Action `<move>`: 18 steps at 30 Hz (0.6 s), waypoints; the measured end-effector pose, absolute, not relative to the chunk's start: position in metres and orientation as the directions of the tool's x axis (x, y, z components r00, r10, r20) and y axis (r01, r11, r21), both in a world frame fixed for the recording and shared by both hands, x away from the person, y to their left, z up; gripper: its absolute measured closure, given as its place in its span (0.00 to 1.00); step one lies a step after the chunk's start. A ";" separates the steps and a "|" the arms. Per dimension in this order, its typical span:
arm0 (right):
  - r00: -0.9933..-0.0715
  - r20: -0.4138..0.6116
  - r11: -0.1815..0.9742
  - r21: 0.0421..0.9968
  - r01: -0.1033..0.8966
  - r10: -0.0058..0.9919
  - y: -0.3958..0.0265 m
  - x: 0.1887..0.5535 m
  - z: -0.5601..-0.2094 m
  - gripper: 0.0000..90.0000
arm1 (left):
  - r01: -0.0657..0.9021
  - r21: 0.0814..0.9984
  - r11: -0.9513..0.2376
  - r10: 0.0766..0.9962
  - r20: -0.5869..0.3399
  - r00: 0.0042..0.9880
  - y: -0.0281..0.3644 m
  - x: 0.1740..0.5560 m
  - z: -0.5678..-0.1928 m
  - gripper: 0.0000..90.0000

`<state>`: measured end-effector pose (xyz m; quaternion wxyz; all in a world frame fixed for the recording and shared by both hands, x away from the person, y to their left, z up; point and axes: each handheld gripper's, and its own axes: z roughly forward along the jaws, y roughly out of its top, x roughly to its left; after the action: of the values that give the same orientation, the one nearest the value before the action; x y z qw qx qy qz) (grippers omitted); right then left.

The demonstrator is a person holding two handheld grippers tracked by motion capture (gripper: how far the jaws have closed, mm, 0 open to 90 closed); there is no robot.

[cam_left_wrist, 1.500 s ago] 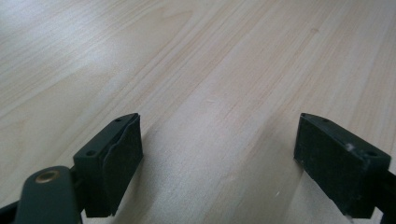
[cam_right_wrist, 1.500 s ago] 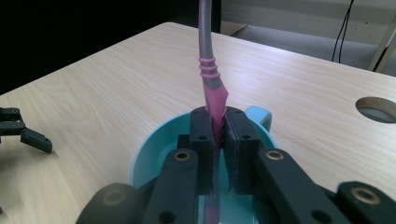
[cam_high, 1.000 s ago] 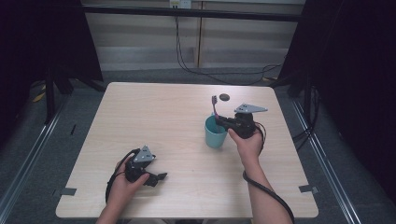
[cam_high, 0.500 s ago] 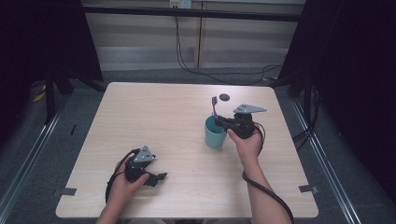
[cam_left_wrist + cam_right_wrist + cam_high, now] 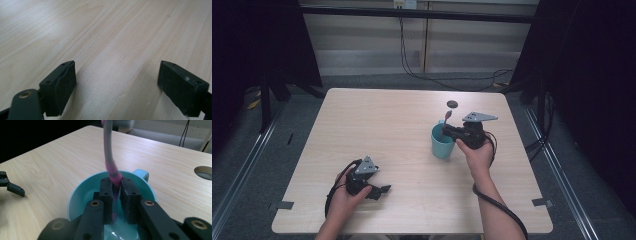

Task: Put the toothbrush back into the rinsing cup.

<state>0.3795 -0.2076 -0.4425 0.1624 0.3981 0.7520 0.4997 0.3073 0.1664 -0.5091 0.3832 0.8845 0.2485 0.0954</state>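
Note:
A teal cup (image 5: 441,145) with a handle stands on the right half of the wooden table (image 5: 377,125). My right gripper (image 5: 447,132) reaches over its rim, and in the right gripper view (image 5: 116,183) the pads are shut on the pink section of a slim grey stick (image 5: 108,147), perhaps a toothbrush. The stick stands upright in the cup (image 5: 82,192) and pokes out above it (image 5: 446,118). The jaws have just eased open slightly with the stick still pinched between them. My left gripper (image 5: 384,190) rests on the table near the front left, open, with bare wood between its jaws (image 5: 117,82).
A small round dark hole (image 5: 452,104) sits in the tabletop just behind the cup. Cables hang behind the table's far edge. The left gripper's jaws (image 5: 10,186) show at the far left of the right gripper view.

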 end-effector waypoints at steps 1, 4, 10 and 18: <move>-0.630 0.154 0.184 0.881 0.436 0.761 -0.208 0.380 -0.443 0.88 | 0.366 0.725 -0.583 0.513 -0.022 0.858 0.166 0.307 -0.509 0.17; -0.632 0.150 0.190 0.879 0.438 0.761 -0.207 0.380 -0.442 0.88 | 0.366 0.725 -0.583 0.513 -0.022 0.858 0.166 0.307 -0.509 0.17; -0.629 0.147 0.190 0.879 0.436 0.764 -0.206 0.379 -0.442 0.83 | 0.367 0.725 -0.583 0.513 -0.022 0.858 0.166 0.307 -0.509 0.17; -0.618 0.130 0.197 0.880 0.432 0.776 -0.207 0.380 -0.439 0.68 | 0.366 0.725 -0.583 0.513 -0.021 0.858 0.166 0.307 -0.509 0.17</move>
<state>0.3798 -0.2069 -0.4387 0.1749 0.4007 0.7534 0.4911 0.3073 0.1665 -0.5091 0.3831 0.8846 0.2484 0.0954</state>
